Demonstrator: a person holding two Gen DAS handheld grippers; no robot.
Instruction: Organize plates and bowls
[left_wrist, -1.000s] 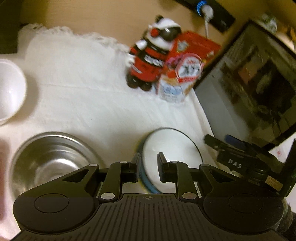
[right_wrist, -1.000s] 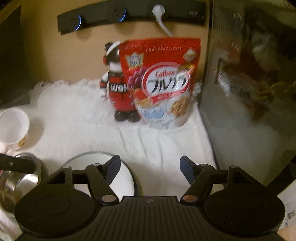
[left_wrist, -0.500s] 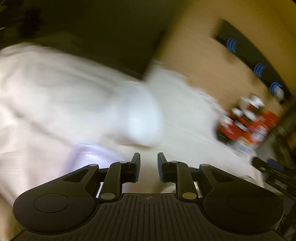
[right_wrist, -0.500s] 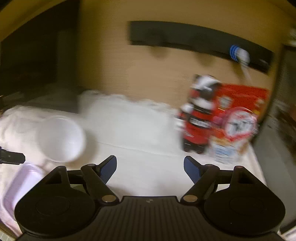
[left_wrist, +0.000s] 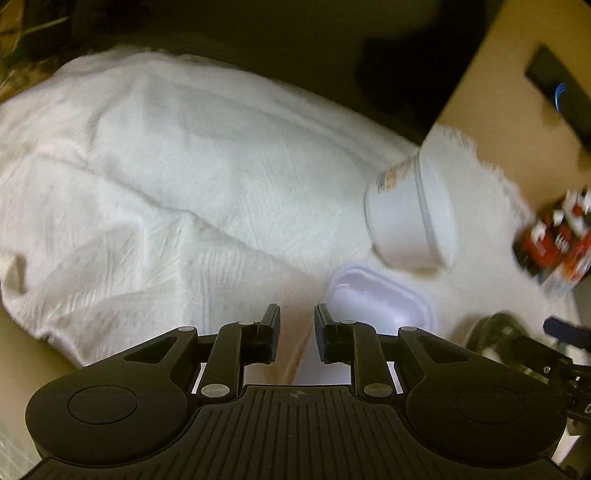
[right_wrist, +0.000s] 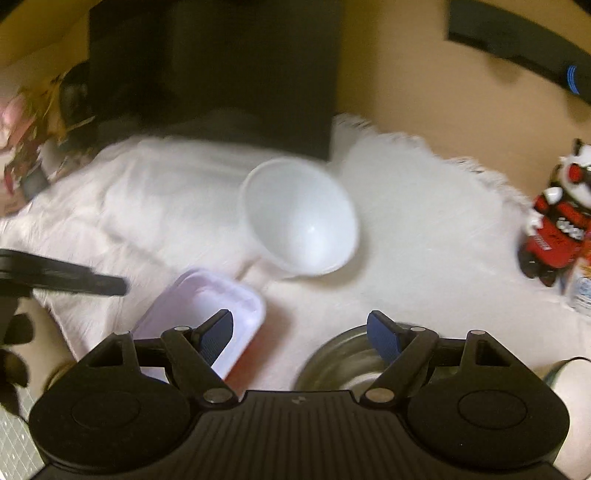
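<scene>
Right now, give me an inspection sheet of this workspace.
Surface: rumpled white woven cloth over the table.
Job's things: white plastic bowl upright; shallow lilac rectangular tray nearer the camera, left of it; round steel bowl at the near edge.
Clutter: red-and-black panda-like figurine at far right, beside a packet only partly visible.
Grippers: left gripper with a narrow gap, nothing between its fingers; right gripper wide open, empty, jaws just opened further.
Cables: nothing seen.
Surroundings: tan wall with a black socket strip; a dark box behind the cloth.

Glossy white bowl (right_wrist: 301, 218), shiny metal bowl (right_wrist: 332, 360), rough woven cloth (left_wrist: 166, 177).
</scene>
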